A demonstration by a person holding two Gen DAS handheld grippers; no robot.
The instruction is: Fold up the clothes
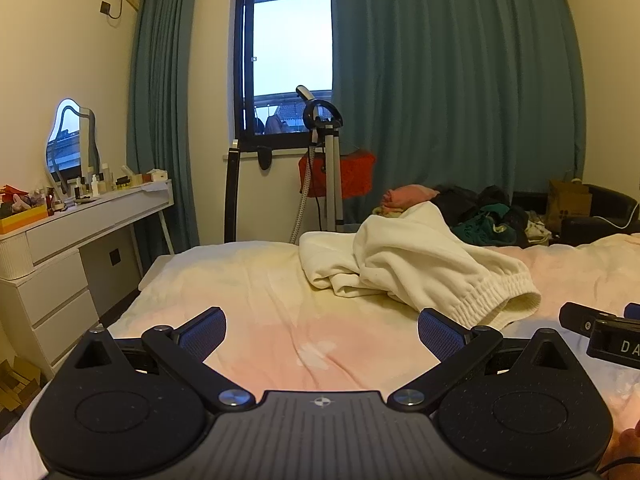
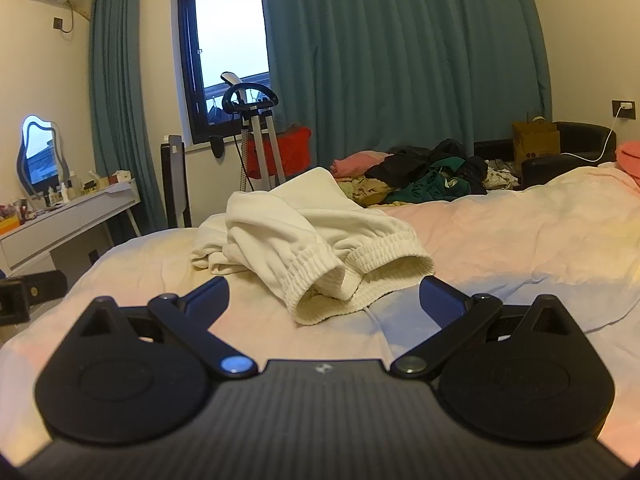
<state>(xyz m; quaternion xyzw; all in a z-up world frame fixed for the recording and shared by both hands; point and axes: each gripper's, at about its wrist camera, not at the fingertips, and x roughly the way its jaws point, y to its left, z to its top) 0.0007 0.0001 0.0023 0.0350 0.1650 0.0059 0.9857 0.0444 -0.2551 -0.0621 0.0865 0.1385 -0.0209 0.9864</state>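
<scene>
So this looks like the very start of the fold: the cream sweatpants (image 2: 312, 236) are dumped in a crumpled heap on the pink-and-cream bedspread (image 1: 256, 300), nothing straightened out yet. Both tools hover over the bed just short of the garment, touching nothing. The left gripper (image 1: 322, 334) has its jaws wide apart with only bedspread between them, and the heap sits up at about 1 o'clock from it. The right gripper (image 2: 325, 300) is spread just as wide, and the pants are basically dead ahead at 12 o'clock, with the two ribbed elastic cuffs (image 2: 360, 268) poking toward it. Best guess for the next move: each gripper pinches a cuff or the edge of a leg and pulls the thing out flat, since a fold won't work on a heap like that. View differences: the right wrist camera shows both cuff openings clearly, plus the wall socket with a charger (image 2: 623, 109) at 2 o'clock; the left wrist one only gets one cuff side-on, but it catches the other gripper's tip at 3 o'clock and more of the white dresser (image 1: 76, 240) at 9 o'clock.
</scene>
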